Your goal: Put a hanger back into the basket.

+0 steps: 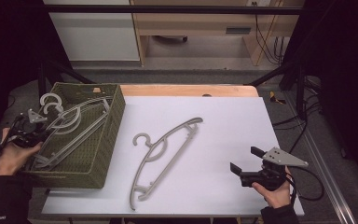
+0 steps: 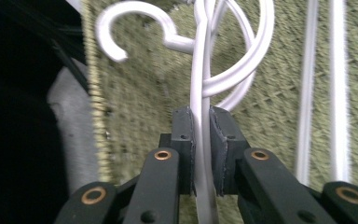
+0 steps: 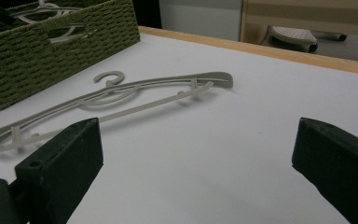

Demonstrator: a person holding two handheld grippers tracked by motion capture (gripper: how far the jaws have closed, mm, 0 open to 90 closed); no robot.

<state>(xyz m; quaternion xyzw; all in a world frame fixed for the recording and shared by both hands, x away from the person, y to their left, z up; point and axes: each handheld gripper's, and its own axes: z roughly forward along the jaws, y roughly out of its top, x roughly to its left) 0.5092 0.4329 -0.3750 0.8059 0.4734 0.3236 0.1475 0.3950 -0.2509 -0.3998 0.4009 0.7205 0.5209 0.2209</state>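
Observation:
A grey plastic hanger (image 1: pixel 163 151) lies flat on the white table top, hook toward the basket; the same hanger (image 3: pixel 121 95) lies ahead of the right gripper's jaws. In the green woven basket (image 1: pixel 105 154) at the left lie other grey hangers (image 1: pixel 70 123), hooks at the far left corner. My left gripper (image 1: pixel 32 133) sits at the basket's left rim, shut on the thin bar of one grey hanger (image 2: pixel 200 121). Both pads (image 2: pixel 184 133) press that bar. My right gripper (image 1: pixel 244 161) rests near the table's front right, open and holding nothing.
The white sheet (image 1: pixel 223 121) covers most of the wooden table (image 1: pixel 191 90). Black frame legs (image 1: pixel 279 70) and cables (image 1: pixel 307 121) stand at the right. A cabinet (image 1: pixel 98 32) and a desk stand on the floor beyond the table.

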